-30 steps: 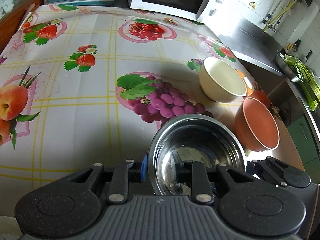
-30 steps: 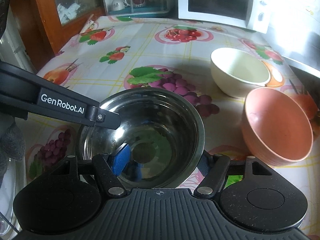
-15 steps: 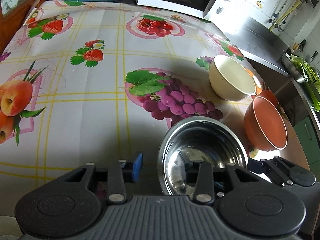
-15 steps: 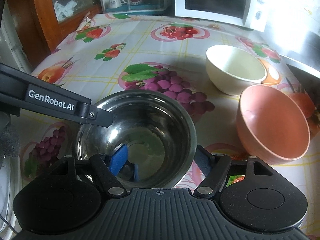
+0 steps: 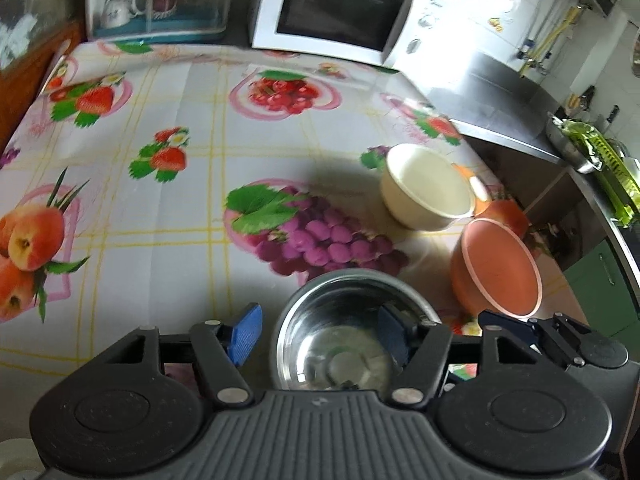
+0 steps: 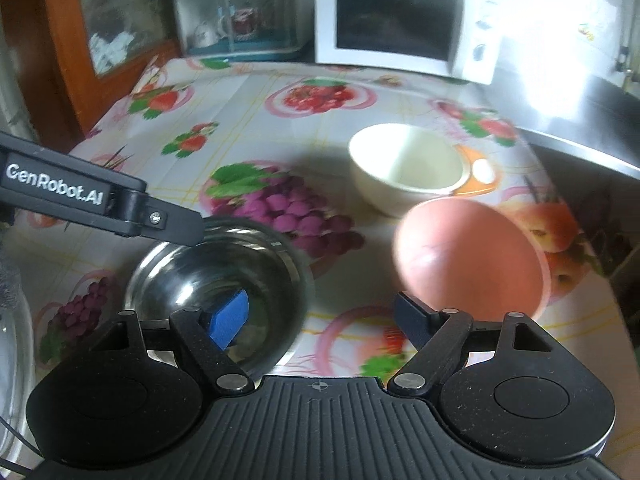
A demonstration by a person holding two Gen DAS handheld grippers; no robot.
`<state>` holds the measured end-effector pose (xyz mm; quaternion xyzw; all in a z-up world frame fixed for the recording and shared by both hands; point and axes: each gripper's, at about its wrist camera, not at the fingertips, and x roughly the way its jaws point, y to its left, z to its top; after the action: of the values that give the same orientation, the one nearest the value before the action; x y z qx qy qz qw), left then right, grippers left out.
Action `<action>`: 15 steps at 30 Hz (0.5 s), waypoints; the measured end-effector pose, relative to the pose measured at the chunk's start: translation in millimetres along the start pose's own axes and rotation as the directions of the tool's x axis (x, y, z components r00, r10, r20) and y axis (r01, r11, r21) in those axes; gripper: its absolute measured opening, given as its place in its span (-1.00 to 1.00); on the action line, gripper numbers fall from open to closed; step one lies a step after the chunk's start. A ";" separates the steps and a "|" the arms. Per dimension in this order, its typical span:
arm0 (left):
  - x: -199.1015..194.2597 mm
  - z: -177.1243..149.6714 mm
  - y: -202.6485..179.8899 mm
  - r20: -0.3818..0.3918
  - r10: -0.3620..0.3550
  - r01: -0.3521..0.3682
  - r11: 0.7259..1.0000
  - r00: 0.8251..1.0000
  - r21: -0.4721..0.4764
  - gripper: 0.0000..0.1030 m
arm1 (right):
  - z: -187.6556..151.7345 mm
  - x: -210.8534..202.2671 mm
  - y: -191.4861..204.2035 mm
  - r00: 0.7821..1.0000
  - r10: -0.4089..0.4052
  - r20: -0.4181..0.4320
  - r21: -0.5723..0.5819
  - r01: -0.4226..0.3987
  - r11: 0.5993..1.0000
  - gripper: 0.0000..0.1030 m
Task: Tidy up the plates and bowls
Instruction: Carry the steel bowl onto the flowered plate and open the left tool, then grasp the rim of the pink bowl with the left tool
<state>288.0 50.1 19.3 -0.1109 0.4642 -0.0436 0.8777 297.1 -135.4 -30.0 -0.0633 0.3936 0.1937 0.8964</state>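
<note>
Both claws stand apart, clamped on nothing. Left gripper (image 5: 318,334) fills the bottom of its frame, one blue pad left of the steel bowl (image 5: 352,328) and the other over its hollow. Right gripper (image 6: 320,318) sits low in its frame, its left pad over the same steel bowl (image 6: 218,280) at lower left. Terracotta bowl (image 6: 472,256) rests at centre right, cream bowl (image 6: 406,172) just above it, on the fruit-print tablecloth (image 6: 256,120). A white microwave (image 6: 394,26) stands at the top.
</note>
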 end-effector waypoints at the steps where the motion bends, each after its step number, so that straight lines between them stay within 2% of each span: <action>1: -0.3 1.5 -4.2 0.003 -0.007 0.007 1.000 1.000 0.005 0.30 | -0.1 -1.9 -5.1 1.000 -0.009 0.005 0.006 0.009 1.000 0.58; 15: 31.7 20.7 -61.3 -0.024 -0.082 0.083 0.995 0.996 0.053 0.28 | 1.7 -1.8 -83.7 0.988 -0.156 0.021 0.121 0.152 0.981 0.58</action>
<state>324.6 -11.9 19.5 -0.1059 0.4672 -0.0937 0.8728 330.3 -212.2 -30.7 -0.0371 0.3847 0.1009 0.9168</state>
